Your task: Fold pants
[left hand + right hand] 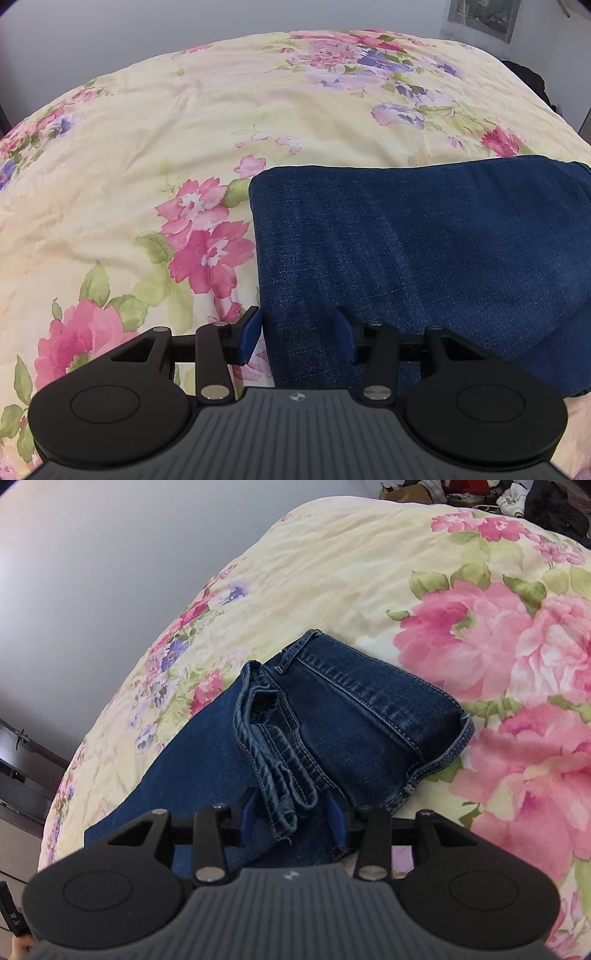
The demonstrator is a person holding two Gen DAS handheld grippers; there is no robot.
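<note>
Dark blue jeans (424,251) lie folded flat on a floral bedspread (147,155). In the left wrist view I see the smooth folded end, its left edge running between my fingers. My left gripper (297,334) is open, straddling that edge just above the cloth. In the right wrist view the jeans (369,716) show the waistband end with the leg hems (280,771) laid across it. My right gripper (291,814) is open, with the hems lying between its blue pads (339,821).
The bedspread (369,572) spreads wide to the left and beyond the jeans. A grey wall stands behind the bed. Clutter (517,494) sits past the bed's far right corner. Dark furniture (22,768) stands at the left.
</note>
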